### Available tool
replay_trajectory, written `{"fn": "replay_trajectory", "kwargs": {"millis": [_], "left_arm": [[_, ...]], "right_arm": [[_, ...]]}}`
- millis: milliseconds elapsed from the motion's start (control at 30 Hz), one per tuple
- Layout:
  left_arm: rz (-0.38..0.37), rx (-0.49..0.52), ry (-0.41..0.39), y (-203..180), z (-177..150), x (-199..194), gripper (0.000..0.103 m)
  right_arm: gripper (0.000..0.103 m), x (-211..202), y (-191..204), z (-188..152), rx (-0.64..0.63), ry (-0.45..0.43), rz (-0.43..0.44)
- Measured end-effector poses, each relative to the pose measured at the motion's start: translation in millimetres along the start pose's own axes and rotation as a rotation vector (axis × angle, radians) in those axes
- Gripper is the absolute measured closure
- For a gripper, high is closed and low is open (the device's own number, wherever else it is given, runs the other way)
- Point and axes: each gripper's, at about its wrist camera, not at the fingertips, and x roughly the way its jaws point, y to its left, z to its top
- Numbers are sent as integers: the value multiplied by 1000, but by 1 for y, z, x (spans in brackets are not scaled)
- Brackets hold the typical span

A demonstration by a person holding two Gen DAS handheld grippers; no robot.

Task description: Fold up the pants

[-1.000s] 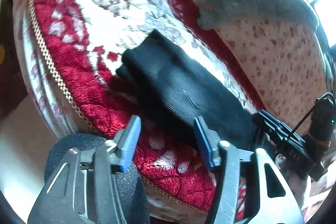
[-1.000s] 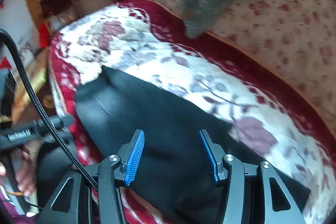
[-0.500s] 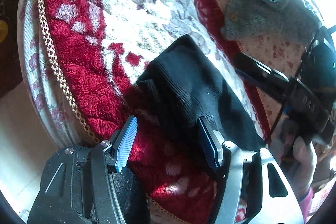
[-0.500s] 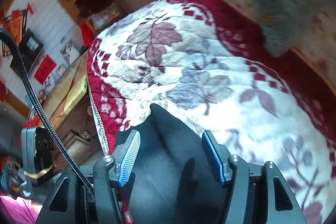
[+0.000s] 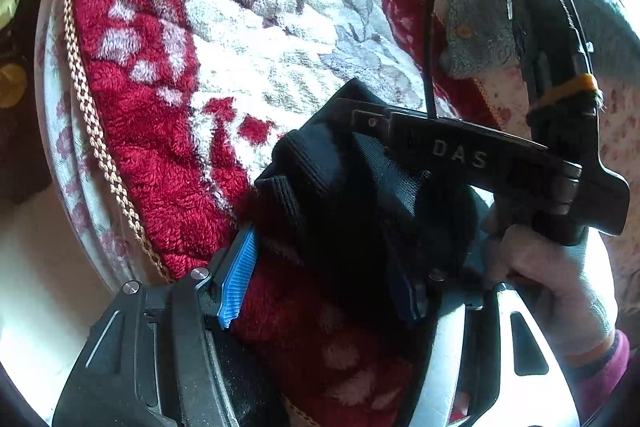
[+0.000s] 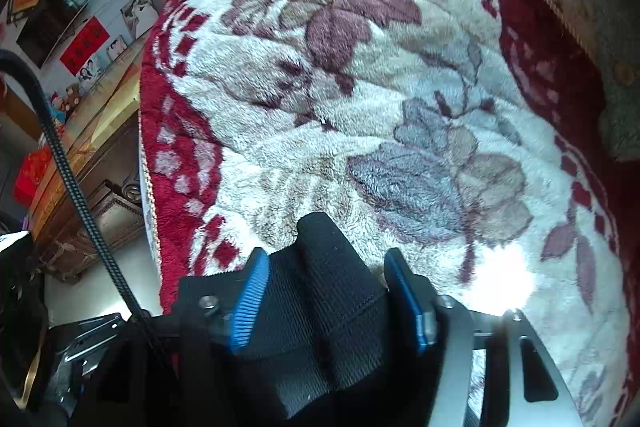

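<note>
The black ribbed pants (image 5: 344, 195) lie bunched near the front edge of a red and white floral blanket (image 5: 248, 39). My left gripper (image 5: 320, 287) is open, its blue pads either side of the pants' near end. My right gripper (image 6: 332, 303) is open too, with a fold of the pants (image 6: 320, 291) lying between its pads. In the left wrist view the right gripper's black body (image 5: 480, 155) and the gloved hand (image 5: 552, 267) holding it sit on the far side of the pants.
A grey knit garment (image 5: 480, 27) lies on the spotted cushion behind the blanket. The blanket's braided edge (image 5: 92, 115) drops to pale floor at left. Wooden furniture (image 6: 80, 155) and wall pictures stand beyond the bed.
Both grippers have closed in on the same end of the pants. The right gripper has moved across the pants to their far corner, and the pants have bunched up between the two.
</note>
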Motion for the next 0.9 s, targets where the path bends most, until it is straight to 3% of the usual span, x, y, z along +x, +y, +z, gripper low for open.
{"fn": "replay_trajectory", "kwargs": {"millis": [200,567,667,733,900], "left_arm": [[17,12,-14,-1,0,-1,43],[33,46,-31,-5,-1,0,45],[25,64,-38,-7,-2,0,56],[16,87,-44,-11,-3,-1,69],[-21,105,-71,-13,-4,-9,83]], "right_arm": [[67,-3,-12,-6,35,-26,10],[72,-6,-13,-9,46,-45,4],[74,-6,-11,-9,49,-52,4],[76,-9,-11,-10,57,-64,14],[87,-29,-11,-14,88,-120,66]]}}
